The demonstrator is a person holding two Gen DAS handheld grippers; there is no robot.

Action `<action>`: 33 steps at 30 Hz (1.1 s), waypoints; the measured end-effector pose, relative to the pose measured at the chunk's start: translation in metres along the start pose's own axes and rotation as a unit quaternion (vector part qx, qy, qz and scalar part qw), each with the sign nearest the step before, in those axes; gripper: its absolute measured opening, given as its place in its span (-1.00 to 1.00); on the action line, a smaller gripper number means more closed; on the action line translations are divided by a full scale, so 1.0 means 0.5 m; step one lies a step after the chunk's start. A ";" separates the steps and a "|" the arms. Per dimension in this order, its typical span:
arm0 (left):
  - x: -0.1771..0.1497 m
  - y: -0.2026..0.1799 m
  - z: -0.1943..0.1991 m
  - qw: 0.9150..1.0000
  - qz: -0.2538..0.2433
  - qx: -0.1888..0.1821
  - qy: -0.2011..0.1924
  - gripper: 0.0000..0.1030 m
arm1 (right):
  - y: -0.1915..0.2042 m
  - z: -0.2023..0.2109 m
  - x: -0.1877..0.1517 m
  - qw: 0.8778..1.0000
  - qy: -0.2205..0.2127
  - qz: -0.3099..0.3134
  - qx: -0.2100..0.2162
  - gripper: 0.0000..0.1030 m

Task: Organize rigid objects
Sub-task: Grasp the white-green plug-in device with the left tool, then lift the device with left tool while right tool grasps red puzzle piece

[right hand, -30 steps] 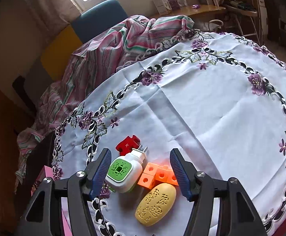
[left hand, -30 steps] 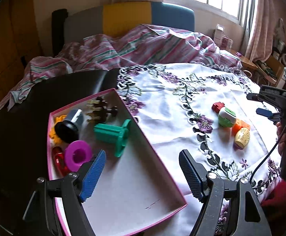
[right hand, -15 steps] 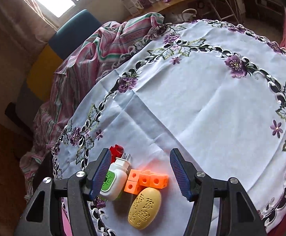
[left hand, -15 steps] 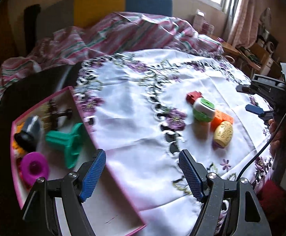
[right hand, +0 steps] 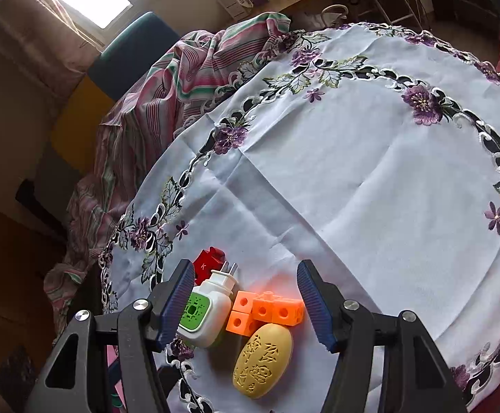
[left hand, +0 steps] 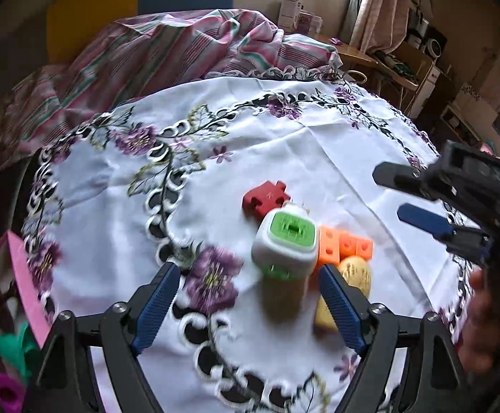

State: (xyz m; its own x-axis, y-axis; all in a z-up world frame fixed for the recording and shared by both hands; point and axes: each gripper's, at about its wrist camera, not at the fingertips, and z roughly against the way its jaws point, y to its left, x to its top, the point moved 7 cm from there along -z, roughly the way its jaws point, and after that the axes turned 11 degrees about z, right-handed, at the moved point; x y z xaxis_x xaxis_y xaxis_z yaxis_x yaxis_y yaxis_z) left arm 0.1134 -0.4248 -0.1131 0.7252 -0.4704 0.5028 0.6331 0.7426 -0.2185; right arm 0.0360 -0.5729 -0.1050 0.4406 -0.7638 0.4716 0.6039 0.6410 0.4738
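Four small objects lie together on the white embroidered tablecloth: a red puzzle piece, a white plug-in device with a green face, a row of orange cubes and a yellow carved oval. My left gripper hovers just short of the plug-in device, its jaws opening with nothing pressed between them. My right gripper stands open above the same cluster: plug-in device, orange cubes, yellow oval, red piece. The left wrist view shows the right gripper at the right.
A pink-walled box shows at the lower left edge with a teal piece and a magenta ring in it. A striped cloth lies heaped behind the table. A person's hand holds the right gripper.
My left gripper has swung right, from over the pink box to the cluster of small objects, and its jaws stand wider. The right gripper has rolled a little and otherwise stayed over the cluster.
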 end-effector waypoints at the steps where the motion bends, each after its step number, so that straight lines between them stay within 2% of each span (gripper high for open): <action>1: 0.008 -0.009 -0.012 1.000 -0.004 -0.003 0.004 0.65 | -0.001 0.000 0.000 1.000 0.000 -0.001 0.001 0.22; 5: 0.027 -0.032 -0.068 1.000 -0.012 -0.001 0.027 0.65 | -0.002 -0.003 -0.001 1.000 0.003 -0.005 0.007 0.22; 8: 0.024 -0.031 -0.122 0.998 -0.001 -0.007 0.067 0.62 | 0.001 -0.009 -0.001 1.000 0.007 -0.005 0.011 0.22; 10: 0.018 -0.032 -0.136 0.996 0.009 -0.039 0.084 0.11 | 0.003 -0.010 -0.001 1.000 0.007 0.000 0.007 0.22; 12: 0.016 -0.028 -0.130 0.995 0.016 -0.050 0.085 0.06 | 0.003 -0.011 -0.001 1.000 0.008 0.004 0.006 0.22; 20: -0.032 0.017 -0.048 0.996 0.034 -0.062 0.062 0.03 | -0.004 -0.016 -0.002 1.000 0.013 0.003 -0.001 0.22; 23: -0.075 0.041 -0.012 0.996 0.046 -0.055 0.051 0.03 | -0.003 -0.019 -0.006 1.000 0.018 0.002 0.000 0.22; 25: -0.111 0.060 0.010 0.997 0.053 -0.038 0.034 0.03 | 0.001 -0.019 -0.008 1.000 0.019 0.008 0.000 0.22; 30: -0.169 0.069 0.012 0.999 0.042 -0.018 0.012 0.02 | 0.022 -0.024 -0.015 0.999 0.025 0.036 -0.003 0.22; 33: -0.167 0.062 0.002 0.999 0.034 -0.015 0.000 0.02 | 0.036 -0.029 -0.021 0.998 0.032 0.058 -0.005 0.22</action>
State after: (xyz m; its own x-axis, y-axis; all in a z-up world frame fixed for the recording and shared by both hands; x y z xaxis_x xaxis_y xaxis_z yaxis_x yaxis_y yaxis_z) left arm 0.0722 -0.3617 -0.1610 0.7673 -0.4191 0.4854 0.5898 0.7584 -0.2773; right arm 0.0519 -0.5546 -0.1125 0.5489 -0.6885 0.4740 0.5529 0.7243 0.4119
